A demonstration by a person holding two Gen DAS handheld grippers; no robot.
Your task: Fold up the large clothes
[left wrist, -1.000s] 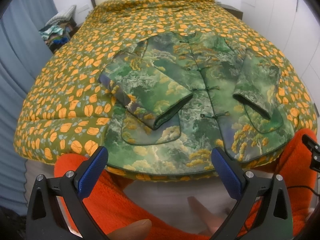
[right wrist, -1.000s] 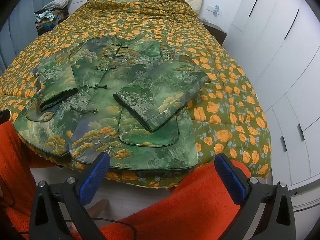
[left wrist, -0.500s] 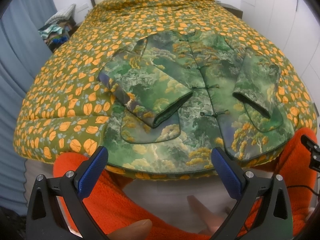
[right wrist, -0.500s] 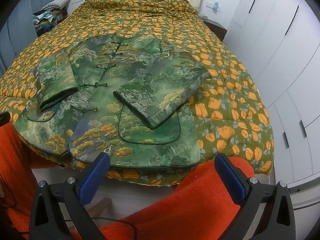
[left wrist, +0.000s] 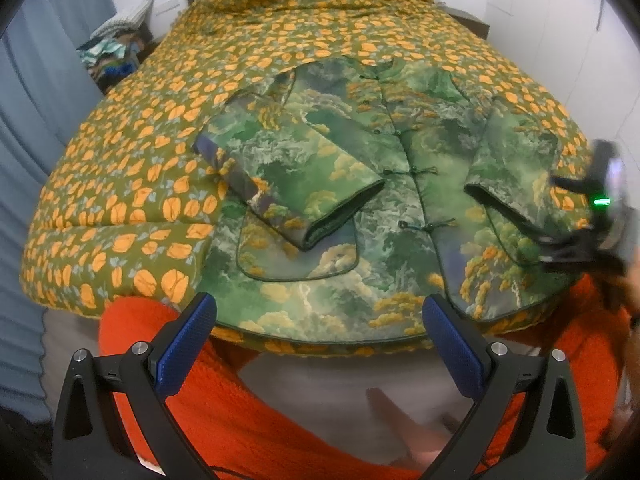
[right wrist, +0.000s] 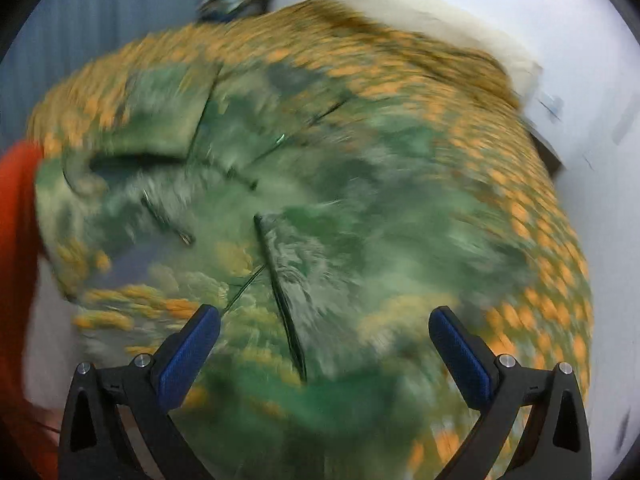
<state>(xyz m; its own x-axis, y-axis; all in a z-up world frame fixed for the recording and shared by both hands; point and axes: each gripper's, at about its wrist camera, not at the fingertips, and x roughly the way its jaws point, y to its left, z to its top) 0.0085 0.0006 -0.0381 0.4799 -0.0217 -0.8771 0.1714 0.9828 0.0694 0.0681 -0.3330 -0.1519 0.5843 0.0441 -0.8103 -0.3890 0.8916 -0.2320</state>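
Left wrist view: the left gripper sits at the bottom of the frame, its blue-padded fingers spread wide and holding nothing. Above it, across the centre of the frame, a green landscape-print jacket lies flat on a bed covered in an orange-flowered quilt, both sleeves folded inward over the chest, the hem nearest the gripper. Orange fleece fills the lower frame beneath the fingers. At the right edge, a blurred black device with a green light hovers over the jacket's right side. Right wrist view: heavily motion-blurred. The right gripper is spread wide and empty at the bottom, with the jacket filling the frame close beneath and beyond it; a dark sleeve-cuff edge lies between the fingers.
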